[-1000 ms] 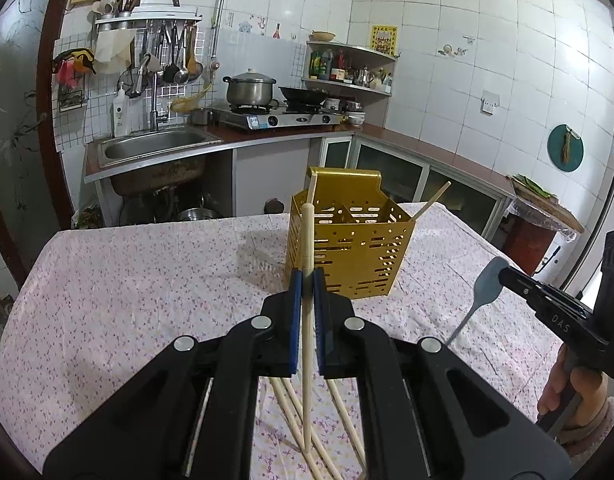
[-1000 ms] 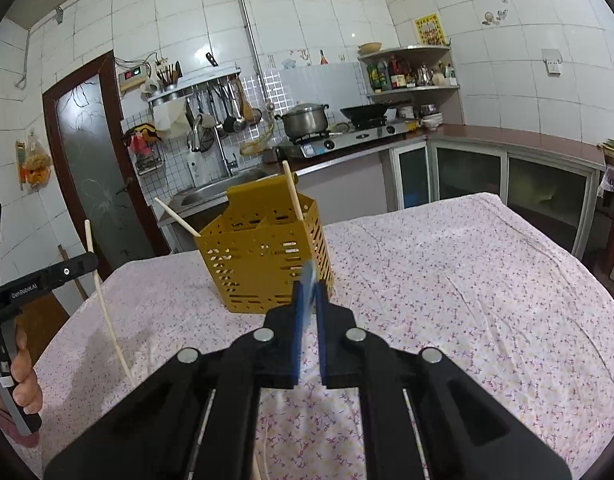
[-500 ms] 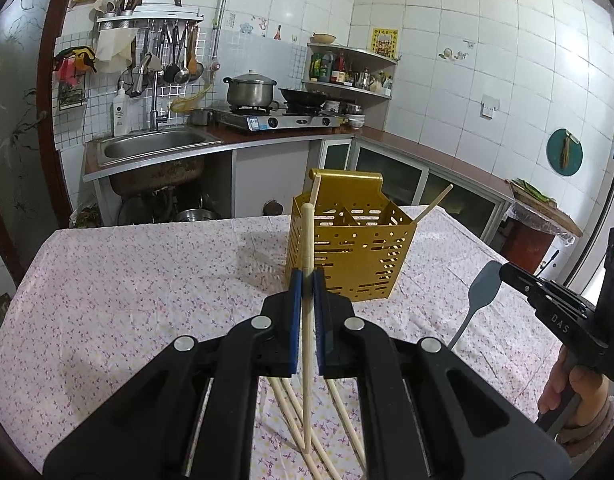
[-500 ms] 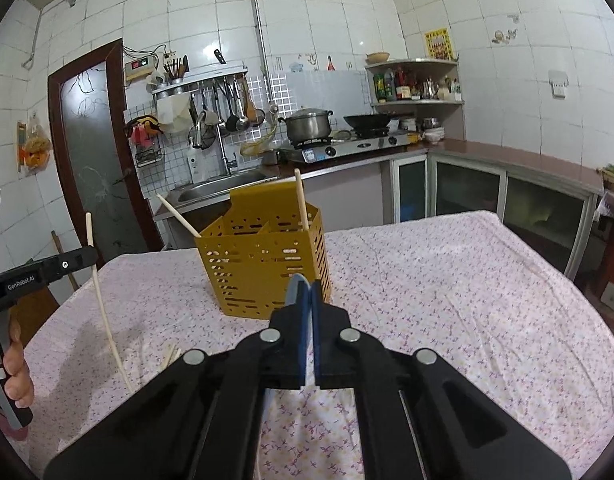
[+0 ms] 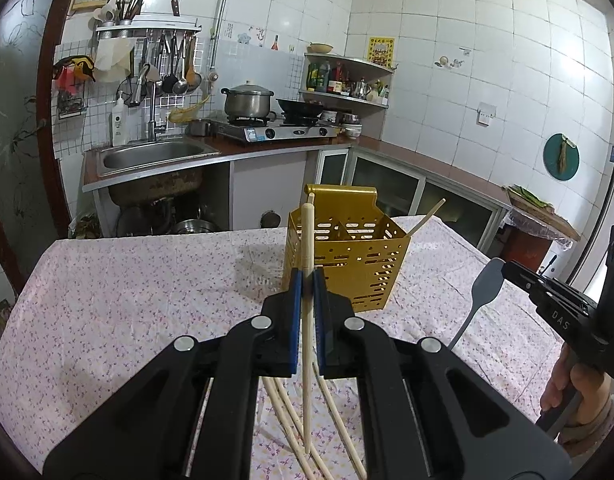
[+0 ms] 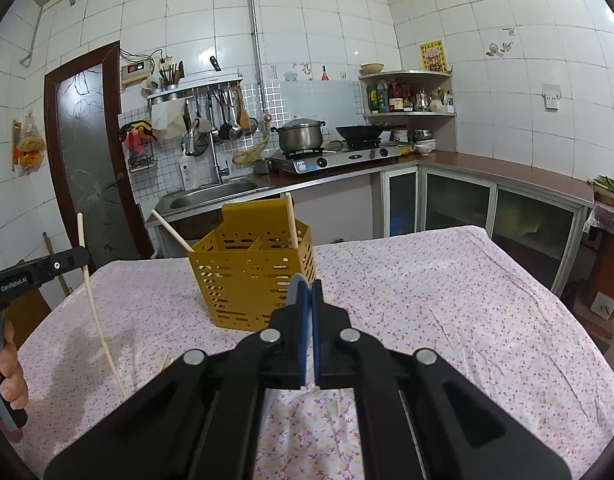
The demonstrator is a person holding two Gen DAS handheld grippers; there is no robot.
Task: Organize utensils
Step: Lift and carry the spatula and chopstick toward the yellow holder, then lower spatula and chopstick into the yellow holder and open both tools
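A pale wooden chopstick [image 5: 307,312] is pinched upright between the left gripper [image 5: 306,280] fingers, lifted, presumably for dropping into the caddy [image 5: 347,256], centre frame. The caddy is gold, perforated metal, and two chopsticks lean in it. The right gripper [image 6: 305,292] fingers are clamped on a grey spatula [image 5: 485,284], flat-bladed. Loose chopsticks [image 5: 283,408] lie on the floral-clothed table [image 5: 127,300], bottom centre.

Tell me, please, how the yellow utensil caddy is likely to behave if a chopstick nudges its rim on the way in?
The yellow caddy looks like thin perforated sheet, so probably light and apt to slide on the tablecloth. It is tall and holds only two chopsticks, so it might tip. Nothing steadies it; both grippers are occupied.
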